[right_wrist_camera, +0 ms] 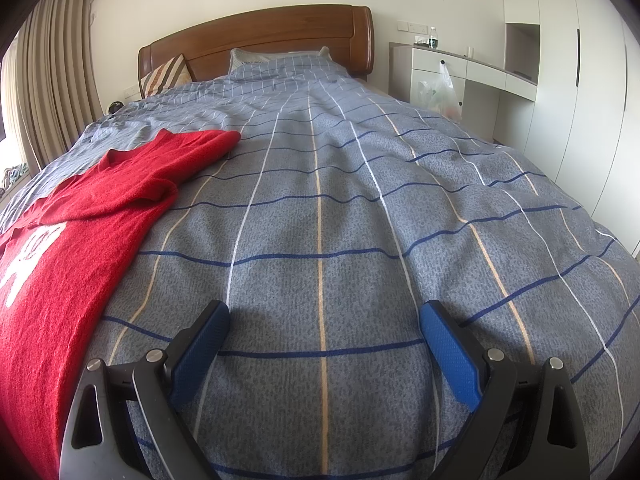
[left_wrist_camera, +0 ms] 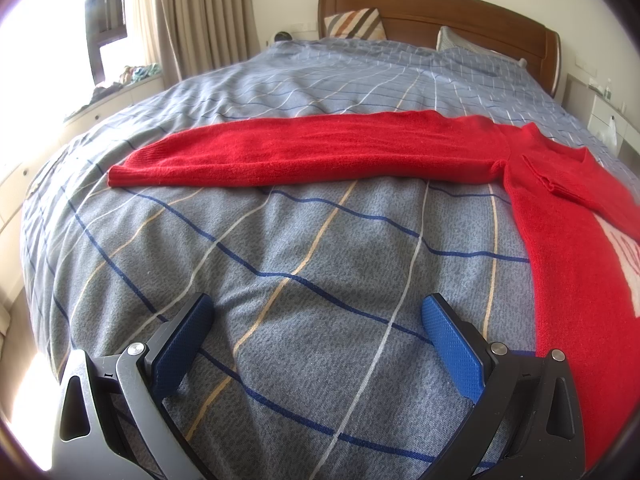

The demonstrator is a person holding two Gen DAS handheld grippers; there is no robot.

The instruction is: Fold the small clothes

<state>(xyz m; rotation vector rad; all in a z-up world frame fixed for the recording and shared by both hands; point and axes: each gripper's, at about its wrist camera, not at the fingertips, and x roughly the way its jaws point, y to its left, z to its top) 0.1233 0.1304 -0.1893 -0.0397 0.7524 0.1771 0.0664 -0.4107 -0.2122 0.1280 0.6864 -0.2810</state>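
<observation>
Only the left gripper (left_wrist_camera: 316,312), fingers spread and empty, sees the red sweater's (left_wrist_camera: 560,240) sleeve (left_wrist_camera: 304,152) stretched ahead; the right gripper (right_wrist_camera: 324,320), likewise spread, sees it leftward.

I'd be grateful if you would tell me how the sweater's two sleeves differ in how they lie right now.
The left sleeve stretches straight out, flat on the bedspread; the right sleeve is folded in across the sweater's chest. The left sleeve lies smooth, the right sleeve rumpled. Both are the same red knit, and neither is gripped.

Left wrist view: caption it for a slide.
Open left gripper over a checked bedspread, red sweater ahead, one sleeve outstretched.
</observation>
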